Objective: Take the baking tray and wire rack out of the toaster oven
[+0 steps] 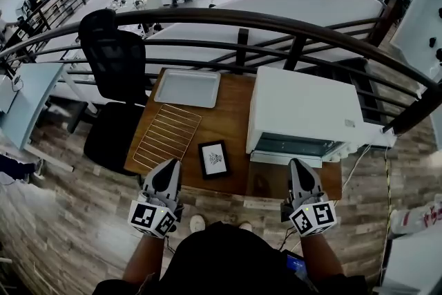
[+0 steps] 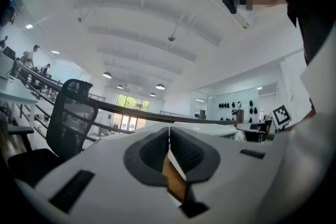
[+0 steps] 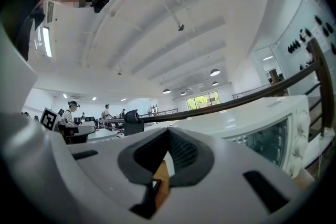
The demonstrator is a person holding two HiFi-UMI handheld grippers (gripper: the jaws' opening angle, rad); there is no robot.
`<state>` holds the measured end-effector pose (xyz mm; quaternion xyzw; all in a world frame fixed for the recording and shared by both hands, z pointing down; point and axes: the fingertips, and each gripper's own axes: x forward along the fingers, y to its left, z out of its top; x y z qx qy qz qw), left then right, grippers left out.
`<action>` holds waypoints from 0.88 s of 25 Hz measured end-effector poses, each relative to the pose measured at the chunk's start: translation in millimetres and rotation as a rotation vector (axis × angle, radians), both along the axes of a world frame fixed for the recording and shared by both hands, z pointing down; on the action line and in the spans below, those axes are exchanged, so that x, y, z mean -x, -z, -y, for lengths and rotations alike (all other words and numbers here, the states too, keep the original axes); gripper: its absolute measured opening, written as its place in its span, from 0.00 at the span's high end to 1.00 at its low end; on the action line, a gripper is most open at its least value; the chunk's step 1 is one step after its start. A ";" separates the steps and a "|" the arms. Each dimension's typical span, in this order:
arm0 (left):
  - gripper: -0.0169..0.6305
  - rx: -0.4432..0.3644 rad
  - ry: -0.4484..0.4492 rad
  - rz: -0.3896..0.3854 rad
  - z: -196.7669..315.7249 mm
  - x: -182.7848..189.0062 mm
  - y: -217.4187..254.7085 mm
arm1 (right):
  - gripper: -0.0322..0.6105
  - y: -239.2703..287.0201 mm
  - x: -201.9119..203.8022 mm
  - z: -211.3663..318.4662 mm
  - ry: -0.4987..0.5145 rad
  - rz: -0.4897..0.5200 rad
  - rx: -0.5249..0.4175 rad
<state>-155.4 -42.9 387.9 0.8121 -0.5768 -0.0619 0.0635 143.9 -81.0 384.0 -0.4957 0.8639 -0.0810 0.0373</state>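
Observation:
A white toaster oven (image 1: 304, 114) stands on the right half of the wooden table (image 1: 231, 117), its glass door (image 1: 298, 146) facing me; the oven (image 3: 262, 131) also fills the right of the right gripper view. A metal baking tray (image 1: 187, 88) lies flat at the table's far left. A wire rack (image 1: 168, 135) lies just in front of the tray. My left gripper (image 1: 168, 175) hovers at the near edge beside the rack's corner, shut and holding nothing. My right gripper (image 1: 302, 178) hangs before the oven door, shut and holding nothing. In both gripper views the jaws meet with nothing between them.
A small black picture frame (image 1: 214, 159) lies between the two grippers. A black office chair (image 1: 114, 72) stands left of the table. A dark curved railing (image 1: 276, 27) runs behind the table. A cable (image 1: 356, 166) trails from the oven's right side.

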 end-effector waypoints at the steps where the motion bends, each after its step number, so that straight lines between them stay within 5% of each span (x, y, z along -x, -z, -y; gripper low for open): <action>1: 0.95 0.001 -0.004 -0.003 0.0 -1.3 -0.3 | 0.96 -1.1 0.2 -0.7 -0.001 -0.001 0.005; 22: 0.95 0.049 -0.020 -0.061 5.7 2.9 -11.8 | 0.96 -7.9 -0.3 -2.7 -0.019 -0.034 0.021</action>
